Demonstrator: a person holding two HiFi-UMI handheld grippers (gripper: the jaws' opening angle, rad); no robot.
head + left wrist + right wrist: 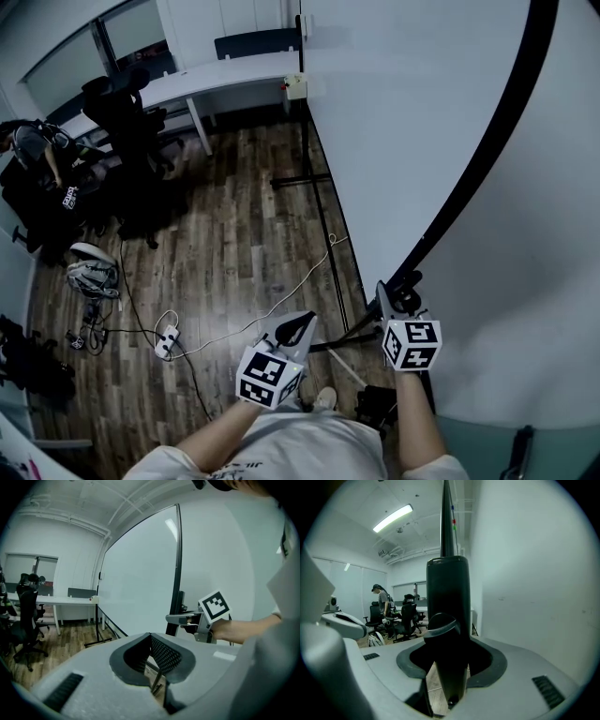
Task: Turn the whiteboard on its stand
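The big whiteboard [403, 122] fills the right of the head view, with its black side frame [487, 141] running diagonally down to a knob. My right gripper [394, 298] is at that lower end. In the right gripper view the black frame post [447, 602] stands between the jaws, and the right gripper [449, 667] is shut on it. My left gripper [298, 328] hangs free over the floor to the left, shut with nothing in it. The left gripper view shows its pads [161, 653] meeting, the whiteboard [140, 588] ahead and the right gripper [176, 618] at the frame.
The stand's black floor bars [300, 178] lie under the board. A white desk [225, 80] and black office chairs [131, 122] stand at the back left, with a person [33, 145] beside them. A power strip [167, 342], a white cable and a bag [92, 272] lie on the wood floor.
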